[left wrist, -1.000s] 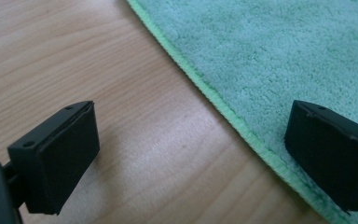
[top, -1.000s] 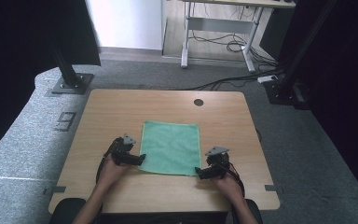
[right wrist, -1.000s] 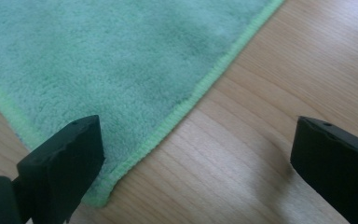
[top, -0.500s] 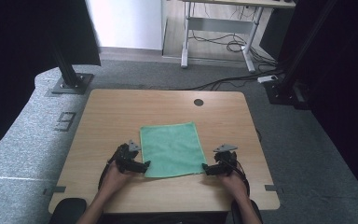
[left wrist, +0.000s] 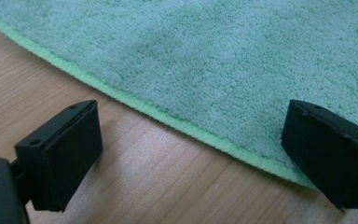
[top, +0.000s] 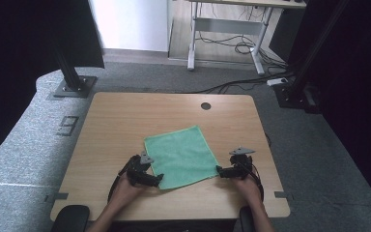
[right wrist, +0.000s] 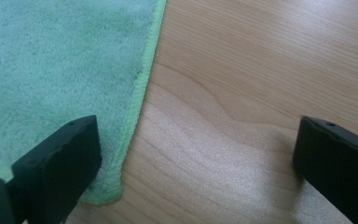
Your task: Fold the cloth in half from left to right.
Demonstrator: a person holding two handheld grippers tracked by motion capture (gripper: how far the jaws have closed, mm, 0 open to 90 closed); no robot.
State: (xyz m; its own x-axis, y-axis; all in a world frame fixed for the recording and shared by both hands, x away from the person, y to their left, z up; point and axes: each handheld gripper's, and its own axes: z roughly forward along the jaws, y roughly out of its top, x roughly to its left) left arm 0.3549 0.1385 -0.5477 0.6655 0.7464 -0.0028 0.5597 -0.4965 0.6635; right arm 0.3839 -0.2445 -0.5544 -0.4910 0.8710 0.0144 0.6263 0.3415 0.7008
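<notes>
Lying flat mid-table (top: 111, 121), green cloth (top: 181, 154); L gripper (top: 155, 180) at its near-left corner, R gripper (top: 219, 170) at near-right, both wide open, holding nothing.

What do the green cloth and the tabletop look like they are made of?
Green cloth: looks like microfibre terry, a short fuzzy matte pile with a stitched lighter-green hem. Tabletop: light wood grain with a smooth, faintly glossy surface; solid wood or laminate cannot be told.

surface: wooden table (top: 125, 125) | on it: green cloth (top: 181, 155), flat, seemingly slightly rotated | near front edge
</notes>
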